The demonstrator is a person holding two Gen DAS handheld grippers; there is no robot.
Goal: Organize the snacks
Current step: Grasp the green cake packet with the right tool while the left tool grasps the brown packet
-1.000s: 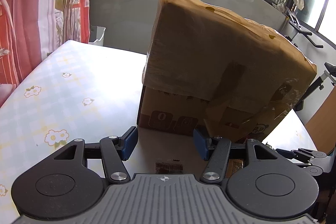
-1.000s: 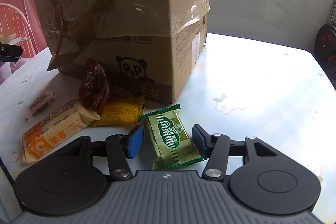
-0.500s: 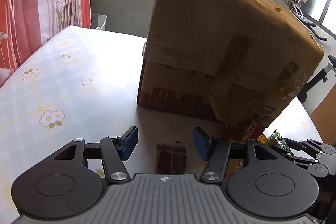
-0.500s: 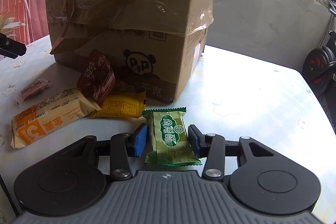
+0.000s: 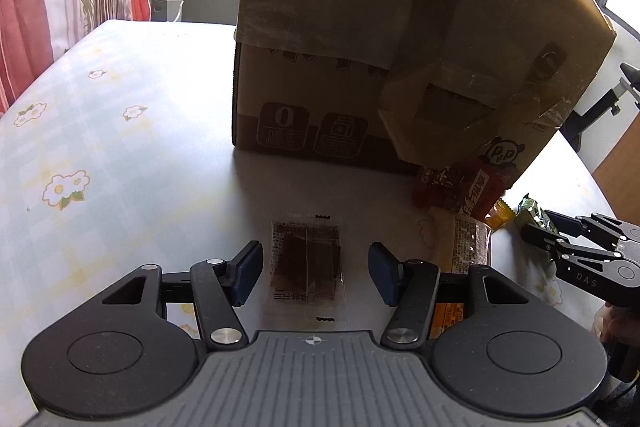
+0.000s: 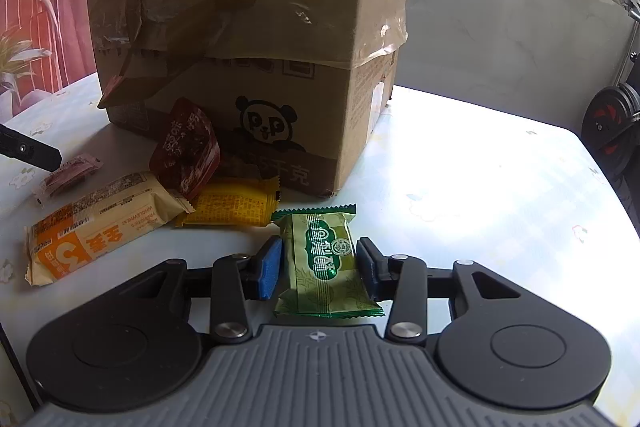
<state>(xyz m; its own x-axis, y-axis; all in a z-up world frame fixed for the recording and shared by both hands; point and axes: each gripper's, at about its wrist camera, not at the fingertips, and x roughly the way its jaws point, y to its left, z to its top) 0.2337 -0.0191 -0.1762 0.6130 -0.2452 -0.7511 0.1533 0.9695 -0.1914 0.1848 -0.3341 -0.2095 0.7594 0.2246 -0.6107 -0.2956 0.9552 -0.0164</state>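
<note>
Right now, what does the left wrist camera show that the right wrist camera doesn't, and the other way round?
Only the left wrist view shows the left hand-held gripper open around the clear packet of dark snack. Only the right wrist view shows the whole yellow packet and the pads of the right hand-held gripper closing against the green packet. Both share the cardboard box, red packet, orange wholewheat bar and flowered tablecloth.

Left gripper point(image 5: 314, 273) angled downward, jaws standing apart, nothing pressed. Right gripper point(image 6: 320, 269), out at its three o'clock, closing, pads touching a packet.
</note>
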